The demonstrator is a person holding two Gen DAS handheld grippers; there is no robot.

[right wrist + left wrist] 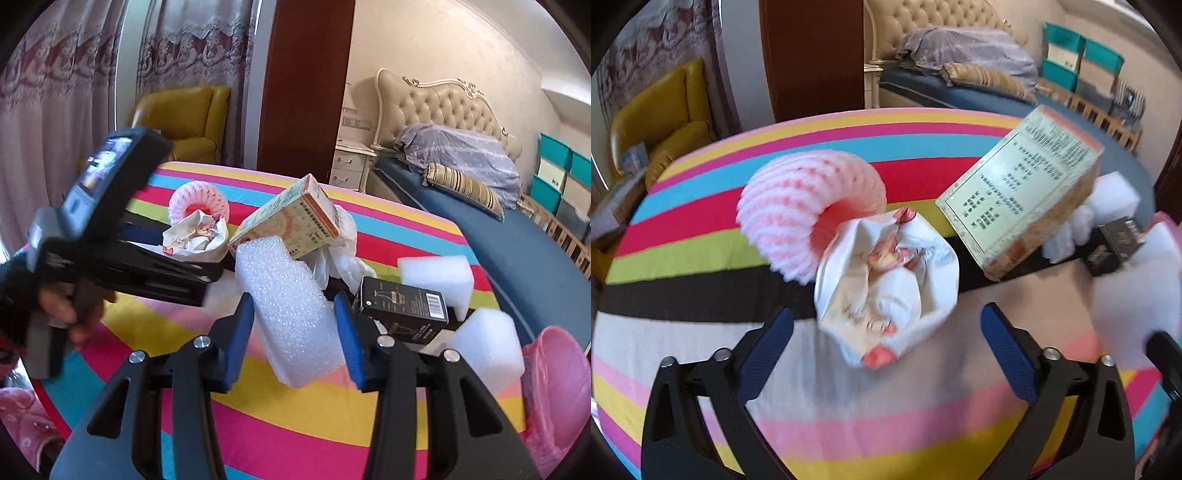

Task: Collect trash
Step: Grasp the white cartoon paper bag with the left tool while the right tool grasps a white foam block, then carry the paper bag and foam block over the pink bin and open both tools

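Observation:
In the left wrist view, my left gripper [886, 328] is open around a crumpled white paper wrapper [886, 288] lying on the striped table; the pads stand apart from it. A pink foam fruit net [809, 206] lies just behind it, and a beige printed box [1023, 199] leans to the right. In the right wrist view, my right gripper [295, 314] is shut on a white foam block [295, 314] and holds it above the table. The wrapper [195, 236], fruit net [199, 203] and box [291, 221] show there too.
A black carton [402, 306], white foam pieces [439, 277] and a white plastic bag [343, 258] lie on the striped tablecloth [295, 417]. A pink bag [557, 387] hangs at the right edge. A yellow armchair [188, 118] and a bed [480, 229] stand behind.

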